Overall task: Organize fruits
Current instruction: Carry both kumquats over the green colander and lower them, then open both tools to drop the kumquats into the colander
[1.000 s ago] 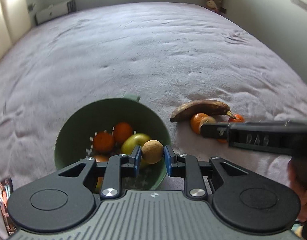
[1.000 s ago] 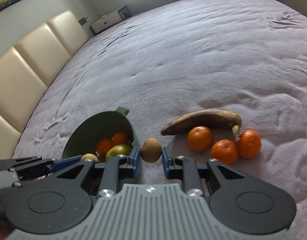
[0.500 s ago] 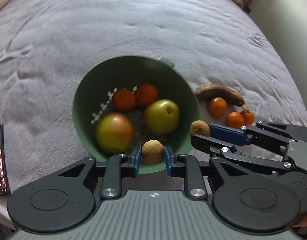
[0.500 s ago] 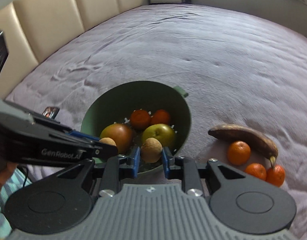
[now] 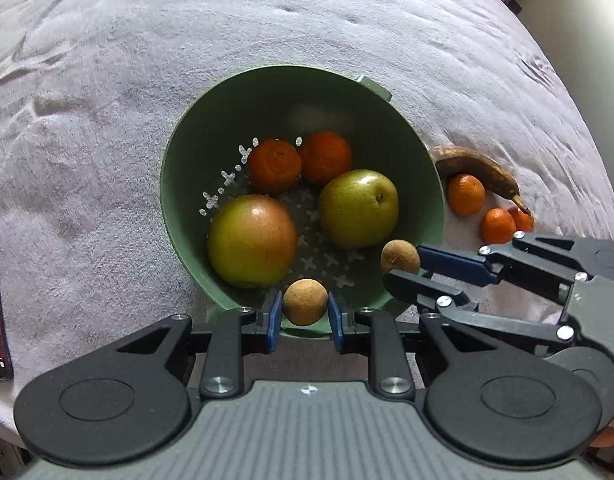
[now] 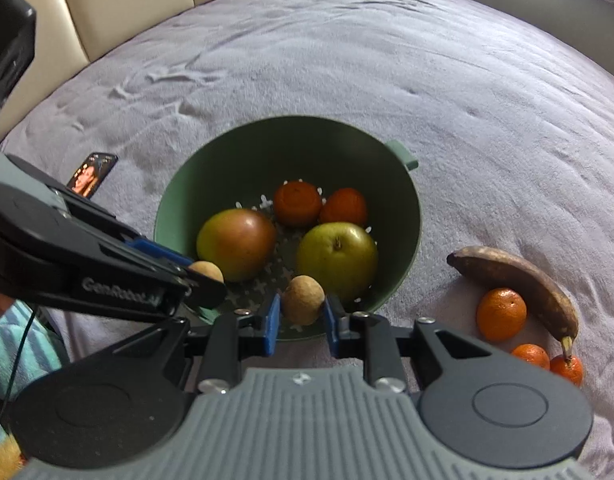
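A green colander bowl sits on the purple bedspread and holds a reddish apple, a green apple and two tangerines. My left gripper is shut on a small brown round fruit over the bowl's near rim. My right gripper is shut on a similar brown fruit, also over the near rim; it shows in the left wrist view too.
A dark overripe banana and three tangerines lie on the bedspread right of the bowl. A phone lies left of the bowl. A padded cream headboard stands behind.
Both grippers have swung over the bowl and tilted down toward it, each still holding its brown fruit. The bowl's contents now show from above.
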The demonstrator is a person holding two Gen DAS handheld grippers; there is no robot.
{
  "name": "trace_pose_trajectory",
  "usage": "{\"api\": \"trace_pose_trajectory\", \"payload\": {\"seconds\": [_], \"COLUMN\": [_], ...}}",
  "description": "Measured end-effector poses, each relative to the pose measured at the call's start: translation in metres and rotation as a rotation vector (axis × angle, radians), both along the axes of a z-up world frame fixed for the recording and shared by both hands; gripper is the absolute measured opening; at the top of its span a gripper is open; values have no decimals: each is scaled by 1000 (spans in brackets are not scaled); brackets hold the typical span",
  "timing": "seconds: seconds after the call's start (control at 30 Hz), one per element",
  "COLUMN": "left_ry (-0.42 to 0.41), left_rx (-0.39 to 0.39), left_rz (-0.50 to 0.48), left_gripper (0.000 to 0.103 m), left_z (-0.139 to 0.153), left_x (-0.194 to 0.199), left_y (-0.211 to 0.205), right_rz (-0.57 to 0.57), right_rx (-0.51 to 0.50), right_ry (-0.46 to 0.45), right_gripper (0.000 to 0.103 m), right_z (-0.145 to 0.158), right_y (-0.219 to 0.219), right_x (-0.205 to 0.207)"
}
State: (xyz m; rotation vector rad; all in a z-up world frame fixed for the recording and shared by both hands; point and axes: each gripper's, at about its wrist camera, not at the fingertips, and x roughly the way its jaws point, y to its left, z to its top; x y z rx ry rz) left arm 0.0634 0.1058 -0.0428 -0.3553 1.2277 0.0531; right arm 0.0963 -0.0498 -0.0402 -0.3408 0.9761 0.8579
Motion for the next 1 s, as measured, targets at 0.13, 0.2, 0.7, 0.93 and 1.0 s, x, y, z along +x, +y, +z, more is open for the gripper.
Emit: {"api": "trace_pose_trajectory", "payload": {"seconds": [0.13, 0.2, 0.7, 0.93, 1.0], "left_ry": [5, 6, 15, 28, 28], "left_rx": [-13, -12, 2, -8, -13], "left_rz": [11, 13, 9, 6, 6], "left_gripper": [27, 27, 27, 27, 27], "left_z": [-3, -4, -9, -17, -18], "left_x": [3, 3, 5, 10, 11], "left_y": [2, 2, 1, -2, -3], "right_rz": [12, 17, -29, -80, -100], "right_rx": [-6, -13, -3, -2, -1], "right_ry": [10, 8, -13, -57, -68], "right_gripper": [20, 20, 21, 23, 26], "right_z": [-6, -8, -5, 3, 5], "right_y": [5, 8, 3, -5, -8], "right_x": [1, 0, 1, 4, 5]}}
